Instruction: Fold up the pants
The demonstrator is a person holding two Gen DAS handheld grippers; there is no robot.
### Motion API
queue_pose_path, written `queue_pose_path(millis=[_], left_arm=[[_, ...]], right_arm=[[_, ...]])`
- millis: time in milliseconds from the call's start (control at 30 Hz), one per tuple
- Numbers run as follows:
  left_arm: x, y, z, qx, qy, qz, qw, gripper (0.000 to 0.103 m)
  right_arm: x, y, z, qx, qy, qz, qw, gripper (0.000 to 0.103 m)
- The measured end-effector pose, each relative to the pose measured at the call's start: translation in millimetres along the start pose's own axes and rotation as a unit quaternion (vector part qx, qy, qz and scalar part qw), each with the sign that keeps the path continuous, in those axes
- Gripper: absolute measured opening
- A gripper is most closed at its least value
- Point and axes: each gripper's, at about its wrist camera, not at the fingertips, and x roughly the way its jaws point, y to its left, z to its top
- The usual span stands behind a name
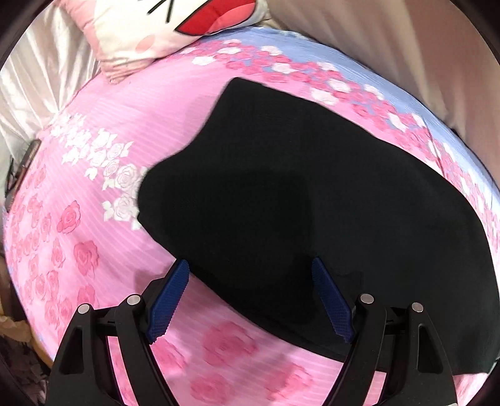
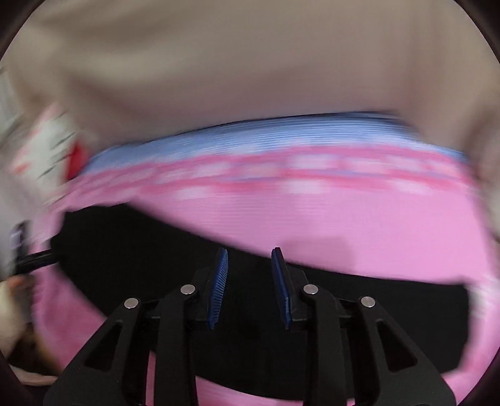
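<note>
Black pants lie flat on the pink rose-print bed sheet, stretching from upper middle to lower right. My left gripper is open wide, its blue pads above the pants' near edge, holding nothing. In the right wrist view, which is motion-blurred, the pants show as a dark band across the lower half. My right gripper is partly open with a gap between its blue pads, above the pants and holding nothing.
A white and pink cartoon pillow lies at the head of the bed. A beige curtain hangs behind the bed. A dark phone-like object lies at the bed's left edge. The sheet has a blue band on the far side.
</note>
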Motion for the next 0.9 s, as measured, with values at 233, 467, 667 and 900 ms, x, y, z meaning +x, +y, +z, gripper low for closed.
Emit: queue_pose_path(millis=[233,467,667,900], left_arm=[[14,16,8,0.044,0.003,-0.036,0.9984,0.088],[14,18,2,0.098,-0.005,-0.06,0.9934,0.091],[11,21,1,0.11,-0.003,-0.081,0.9906,0.091],[-6,32,13,0.081,-0.027,-0.108,0.9905,0.091]], right_arm=[[175,133,44,-0.062,0.092,0.014,0.994,0.027],[181,170,70,-0.023,0.041,-0.004,0.999,0.027],[195,191,62,-0.038,0.042,-0.039,0.998,0.027],[163,253,12,-0.078,0.031,0.007,0.996,0.027]])
